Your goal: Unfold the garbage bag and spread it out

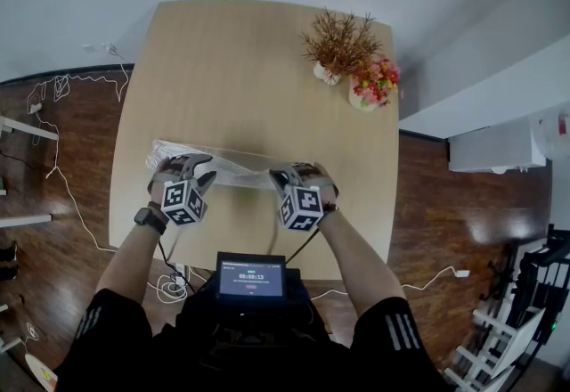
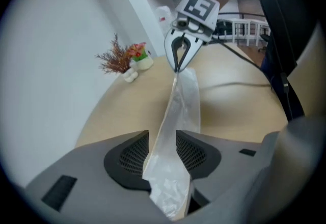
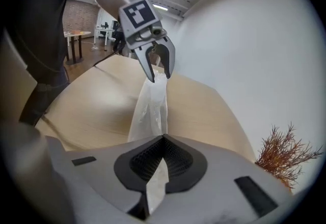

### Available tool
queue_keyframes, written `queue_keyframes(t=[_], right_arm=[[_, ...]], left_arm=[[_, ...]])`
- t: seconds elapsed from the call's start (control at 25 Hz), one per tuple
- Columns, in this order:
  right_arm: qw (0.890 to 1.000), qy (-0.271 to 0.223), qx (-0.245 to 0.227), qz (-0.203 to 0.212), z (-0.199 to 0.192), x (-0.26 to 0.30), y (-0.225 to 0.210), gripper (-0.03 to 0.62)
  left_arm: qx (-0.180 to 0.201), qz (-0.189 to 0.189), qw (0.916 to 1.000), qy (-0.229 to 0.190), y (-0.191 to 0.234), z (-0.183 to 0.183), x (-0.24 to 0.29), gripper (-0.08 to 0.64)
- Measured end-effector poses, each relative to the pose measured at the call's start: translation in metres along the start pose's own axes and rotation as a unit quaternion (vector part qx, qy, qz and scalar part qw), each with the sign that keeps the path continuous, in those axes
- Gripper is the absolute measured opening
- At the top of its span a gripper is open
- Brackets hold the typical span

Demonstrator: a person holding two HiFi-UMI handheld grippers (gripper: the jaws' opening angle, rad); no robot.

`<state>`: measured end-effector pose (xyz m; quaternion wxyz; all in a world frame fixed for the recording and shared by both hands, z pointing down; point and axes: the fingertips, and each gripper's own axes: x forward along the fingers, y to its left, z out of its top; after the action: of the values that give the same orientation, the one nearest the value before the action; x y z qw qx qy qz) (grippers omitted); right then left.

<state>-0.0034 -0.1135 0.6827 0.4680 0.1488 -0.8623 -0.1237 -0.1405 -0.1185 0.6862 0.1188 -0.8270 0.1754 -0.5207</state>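
Note:
A translucent white garbage bag lies as a long folded strip across the near part of the wooden table. My left gripper is over its left part and my right gripper is at its right end. In the left gripper view the bag runs between the left gripper jaws, which stand apart, the pads not pressing it. In the right gripper view the right gripper is shut on the bag, with a flap sticking out behind the pads. The strip hangs taut between both grippers.
A dried brown plant in a white vase and a pot of red and yellow flowers stand at the table's far right corner. A small screen hangs at my chest. Cables trail on the dark floor to the left.

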Motion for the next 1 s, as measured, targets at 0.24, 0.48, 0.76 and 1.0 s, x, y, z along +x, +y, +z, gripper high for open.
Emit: queue_keyframes(t=[0.24, 0.48, 0.76, 1.0], right_arm=[[0.999, -0.015, -0.045, -0.015, 0.019, -0.017, 0.009, 0.018], [0.997, -0.023, -0.069, -0.025, 0.031, -0.024, 0.022, 0.018], [0.997, -0.020, -0.077, -0.019, 0.034, -0.030, 0.035, 0.018], [0.995, -0.018, -0.095, -0.021, 0.037, -0.033, 0.041, 0.018]], left_arm=[[0.083, -0.077, 0.9897, 0.088, 0.021, -0.064, 0.004, 0.172], [0.141, -0.176, 0.9638, 0.142, 0.010, -0.109, 0.018, 0.173], [0.160, -0.170, 0.9585, 0.163, 0.017, -0.129, 0.036, 0.181], [0.196, -0.128, 0.9608, 0.148, 0.033, -0.112, 0.047, 0.181]])
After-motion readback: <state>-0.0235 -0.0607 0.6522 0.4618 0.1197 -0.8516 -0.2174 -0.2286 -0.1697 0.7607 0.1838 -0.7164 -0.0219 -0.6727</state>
